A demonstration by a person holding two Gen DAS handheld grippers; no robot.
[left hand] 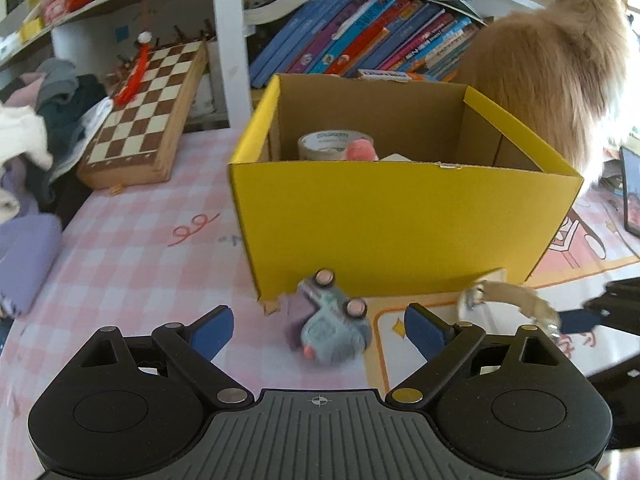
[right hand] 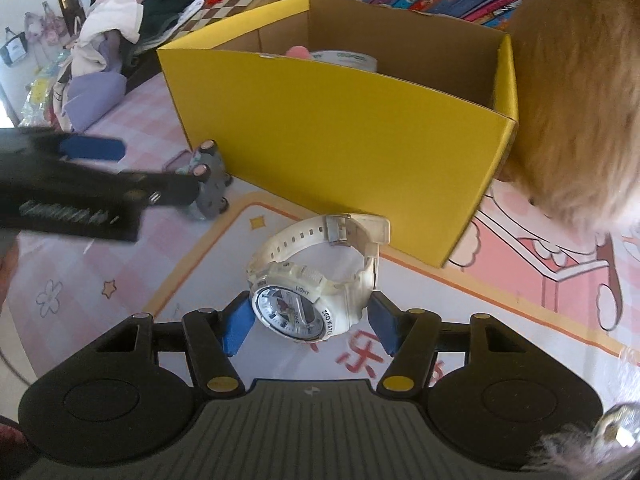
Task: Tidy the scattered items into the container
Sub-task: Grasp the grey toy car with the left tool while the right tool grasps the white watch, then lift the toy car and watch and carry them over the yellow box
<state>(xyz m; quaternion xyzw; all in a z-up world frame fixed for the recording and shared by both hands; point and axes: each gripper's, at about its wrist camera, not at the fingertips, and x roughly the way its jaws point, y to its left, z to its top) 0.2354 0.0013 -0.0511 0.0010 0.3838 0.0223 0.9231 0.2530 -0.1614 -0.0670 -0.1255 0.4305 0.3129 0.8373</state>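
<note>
A yellow cardboard box stands on the pink table mat; it also shows in the right wrist view. Inside it are a tape roll and a pink item. A grey toy car lies overturned, wheels up, in front of the box, between the fingers of my open left gripper; the car also shows in the right wrist view. A white wristwatch stands on the mat, its face between the pads of my open right gripper; the pads sit close beside it. The watch also shows in the left wrist view.
A fluffy orange cat stands right behind the box, at its right side. A chessboard case and a clothes pile lie at the left. Books fill the shelf behind. A tablet is at the right edge.
</note>
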